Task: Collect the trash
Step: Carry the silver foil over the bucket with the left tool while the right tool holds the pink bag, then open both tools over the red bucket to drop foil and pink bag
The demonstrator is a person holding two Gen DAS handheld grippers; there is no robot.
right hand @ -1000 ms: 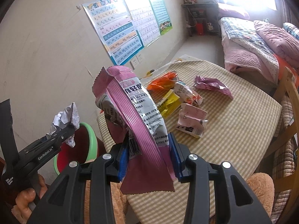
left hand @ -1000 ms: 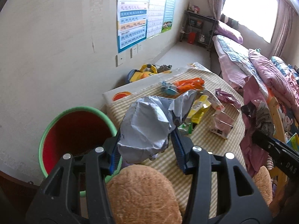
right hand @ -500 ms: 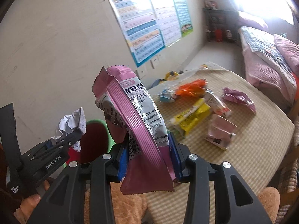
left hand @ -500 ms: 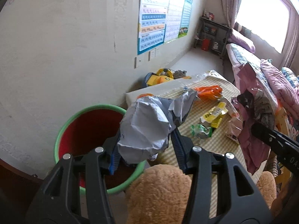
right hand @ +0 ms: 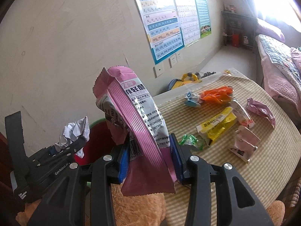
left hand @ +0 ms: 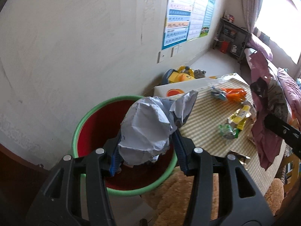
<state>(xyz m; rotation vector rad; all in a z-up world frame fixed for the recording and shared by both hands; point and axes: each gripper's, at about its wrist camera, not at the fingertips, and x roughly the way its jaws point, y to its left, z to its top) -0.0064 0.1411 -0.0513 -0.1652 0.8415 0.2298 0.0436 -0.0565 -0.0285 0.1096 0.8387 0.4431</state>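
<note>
Crumpled paper (left hand: 145,131) hangs over the bin (left hand: 90,116), seemingly beside it from right wrist.

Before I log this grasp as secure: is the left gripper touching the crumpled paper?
Touching. The left wrist view shows the left gripper with both blue pads pressed against the crumpled paper, held above the bin.

Both tongs are moulded in matte black plastic with triangular cut-outs in the arms. Ribbed blue pads line the left tongs (left hand: 146,150) and the right tongs (right hand: 150,156). Silver round screw heads are set along the arms. White "GenRobot.AI" lettering is printed on the left unit's side.
</note>
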